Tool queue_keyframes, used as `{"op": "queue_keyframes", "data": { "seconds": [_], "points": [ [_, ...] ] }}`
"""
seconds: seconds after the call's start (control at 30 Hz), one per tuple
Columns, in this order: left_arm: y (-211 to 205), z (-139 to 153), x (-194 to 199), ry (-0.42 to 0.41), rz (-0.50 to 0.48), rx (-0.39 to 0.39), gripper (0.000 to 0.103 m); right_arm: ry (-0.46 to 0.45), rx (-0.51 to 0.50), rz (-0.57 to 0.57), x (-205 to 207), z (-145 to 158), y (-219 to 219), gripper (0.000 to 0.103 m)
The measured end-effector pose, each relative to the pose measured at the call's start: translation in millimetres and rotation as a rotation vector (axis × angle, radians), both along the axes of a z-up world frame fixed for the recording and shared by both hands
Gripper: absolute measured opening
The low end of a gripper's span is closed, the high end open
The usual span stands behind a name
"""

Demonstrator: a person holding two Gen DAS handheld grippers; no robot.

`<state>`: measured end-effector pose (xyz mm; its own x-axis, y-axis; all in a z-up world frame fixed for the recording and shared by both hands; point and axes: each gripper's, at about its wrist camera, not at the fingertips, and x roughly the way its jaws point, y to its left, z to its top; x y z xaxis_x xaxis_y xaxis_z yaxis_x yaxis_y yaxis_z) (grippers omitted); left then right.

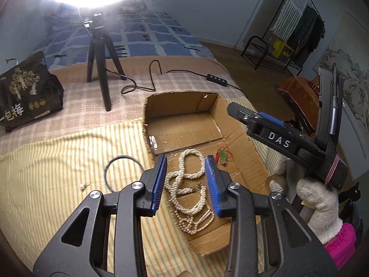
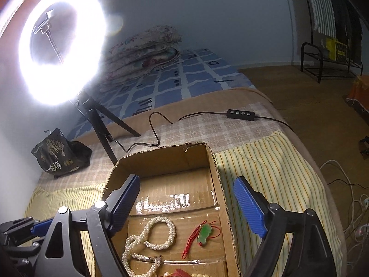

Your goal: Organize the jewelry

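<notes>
An open cardboard box (image 1: 239,124) (image 2: 214,168) lies on the bed. Inside it lie white pearl strands (image 1: 191,191) (image 2: 150,242) and a green jade pendant on red cord (image 1: 223,157) (image 2: 204,234). My left gripper (image 1: 185,182) is open and empty, its jaws standing above the pearls. My right gripper (image 2: 186,205) is open and empty above the box; it also shows in the left wrist view (image 1: 272,127). A dark bangle (image 1: 122,173) and a small pearl earring (image 1: 82,186) lie on the striped cloth left of the box.
A ring light on a black tripod (image 1: 101,69) (image 2: 62,46) stands behind the box, its cable and switch (image 1: 218,78) (image 2: 241,115) trailing right. A black bag (image 1: 27,92) (image 2: 60,154) sits at the left. Folded bedding (image 2: 147,48) lies far back.
</notes>
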<state>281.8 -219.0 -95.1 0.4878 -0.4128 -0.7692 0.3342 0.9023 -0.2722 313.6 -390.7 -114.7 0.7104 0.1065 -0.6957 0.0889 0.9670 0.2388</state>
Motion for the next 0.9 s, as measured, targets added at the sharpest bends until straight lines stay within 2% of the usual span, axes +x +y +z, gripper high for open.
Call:
{"op": "queue_keyframes", "data": {
  "seconds": [0.27,0.43,0.63,0.73,0.9],
  "points": [
    [37,11,-9,-0.041,0.018,0.030,0.034,-0.019,-0.047,0.023,-14,17,13,0.091],
    [70,13,-10,-0.075,0.053,0.059,0.034,-0.050,-0.010,0.046,-30,29,23,0.092],
    [109,4,-10,-0.081,0.082,0.084,0.034,-0.056,-0.016,0.131,-54,36,50,0.092],
    [124,-4,-6,-0.059,0.097,0.095,0.034,-0.050,-0.016,0.183,-61,35,66,0.092],
    [142,-20,-2,-0.027,0.098,0.105,0.034,-0.048,-0.050,0.310,-63,35,100,0.079]
  ]
}}
